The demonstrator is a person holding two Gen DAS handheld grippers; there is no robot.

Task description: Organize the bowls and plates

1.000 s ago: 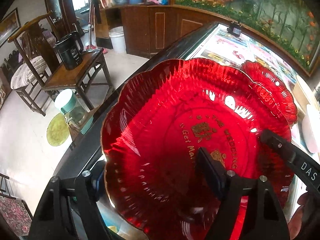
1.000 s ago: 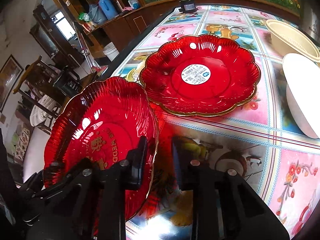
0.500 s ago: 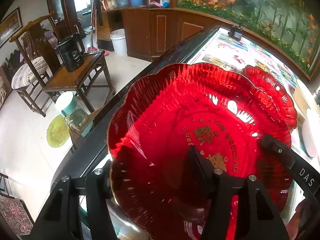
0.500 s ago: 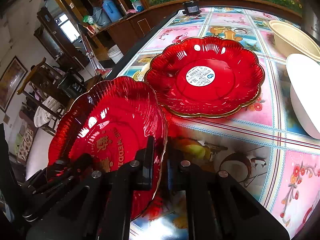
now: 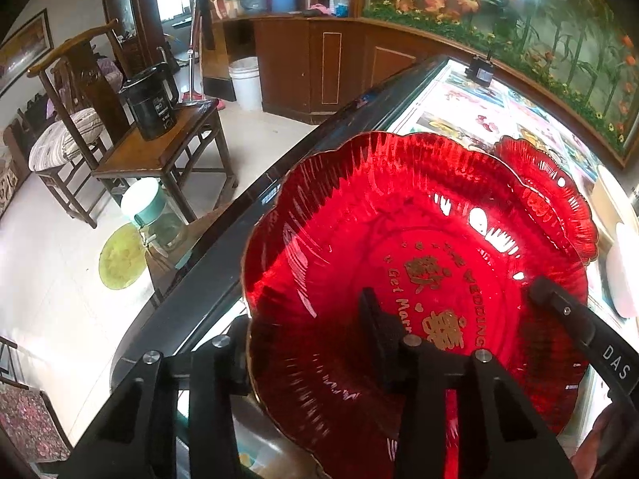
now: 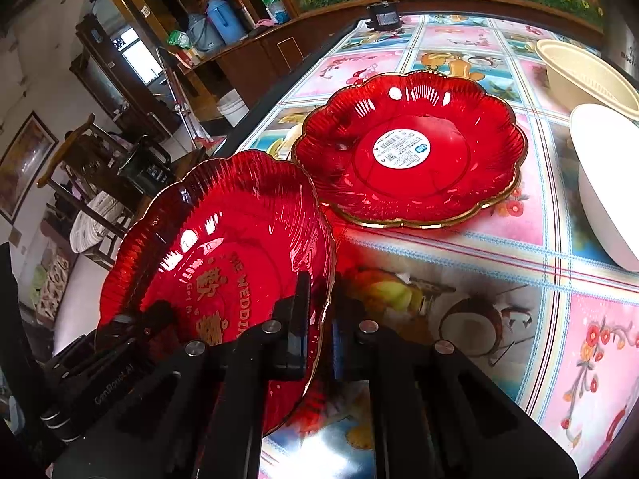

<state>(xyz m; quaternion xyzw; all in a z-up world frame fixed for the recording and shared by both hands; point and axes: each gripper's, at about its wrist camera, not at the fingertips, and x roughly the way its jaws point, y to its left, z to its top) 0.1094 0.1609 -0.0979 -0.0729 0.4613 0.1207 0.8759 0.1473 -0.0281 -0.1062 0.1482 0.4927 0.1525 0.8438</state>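
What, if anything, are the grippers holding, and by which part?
The right gripper clamps the tilted red plate by its rim. The left gripper is closing across the opposite rim.

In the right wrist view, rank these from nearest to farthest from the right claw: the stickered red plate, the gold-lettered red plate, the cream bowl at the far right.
1. Gold-lettered red plate: its rim is pinched in the right claw, tilted, at left.
2. Stickered red plate: flat on the table, straight ahead.
3. Cream bowl: far right corner, behind the white bowl.
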